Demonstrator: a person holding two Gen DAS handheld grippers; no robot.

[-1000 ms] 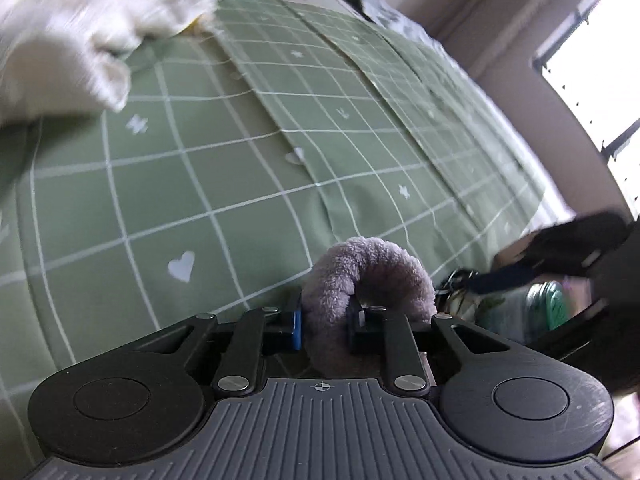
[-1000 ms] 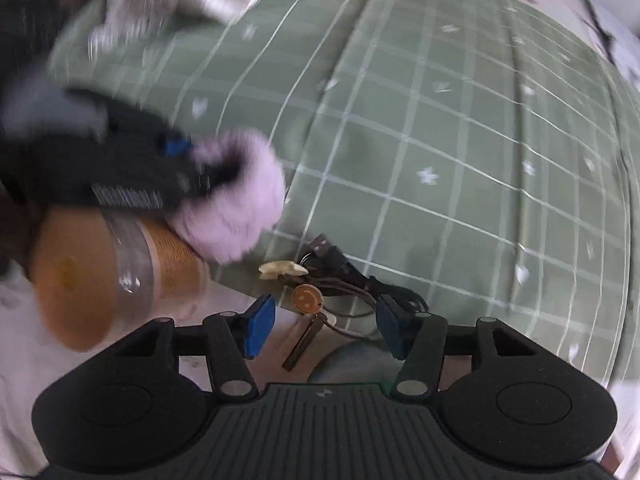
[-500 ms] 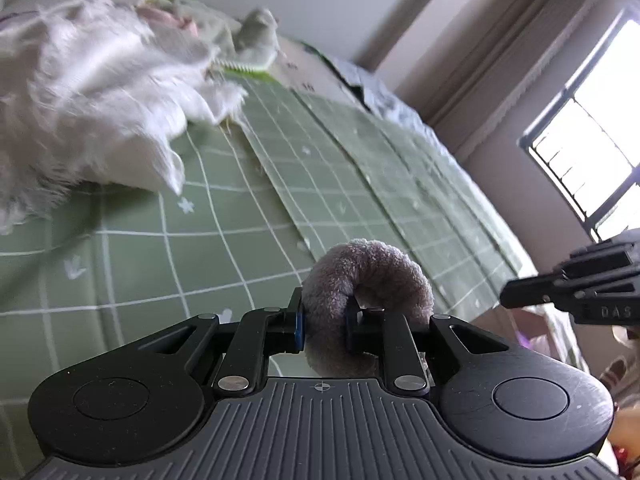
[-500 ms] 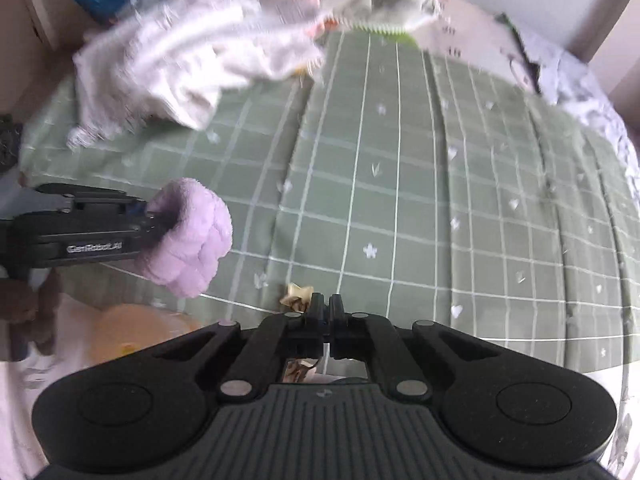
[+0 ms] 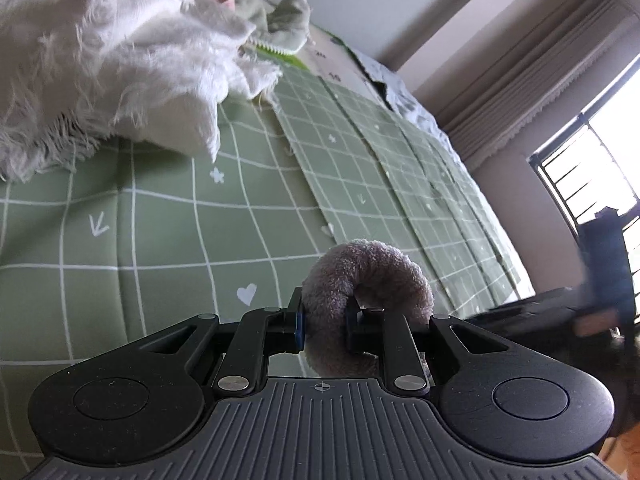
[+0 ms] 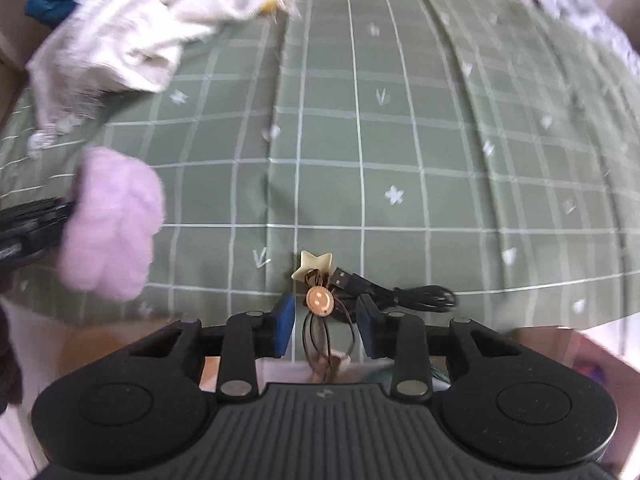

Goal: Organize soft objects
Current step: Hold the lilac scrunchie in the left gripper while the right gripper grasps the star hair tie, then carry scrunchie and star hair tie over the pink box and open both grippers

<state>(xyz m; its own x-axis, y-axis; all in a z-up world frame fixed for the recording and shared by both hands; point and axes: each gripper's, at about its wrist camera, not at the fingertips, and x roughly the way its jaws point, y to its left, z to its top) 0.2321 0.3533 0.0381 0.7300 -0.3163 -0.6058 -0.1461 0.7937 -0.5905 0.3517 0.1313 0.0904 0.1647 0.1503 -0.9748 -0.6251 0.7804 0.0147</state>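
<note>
A: The fluffy scrunchie is pale purple and ring-shaped. It is in the left gripper, whose jaws are clenched on one side of the ring, and it is held in the air above the green checked bedcover. In the right wrist view the same scrunchie is at the far left, above the near edge of the bedcover.

B: What lies to the left of the scrunchie on the bed?

A: Beyond it and to the left there is a white shaggy cloth, heaped on the bedcover. It is well apart from the scrunchie.

B: And to the right of the scrunchie?

A: The right gripper. Its jaws are released, and nothing is pinched between them. Thin hair ties with a smiley charm and a cream star charm lie in the gap. Just beside them, further right, is a black USB cable on the bedcover's edge.
</note>
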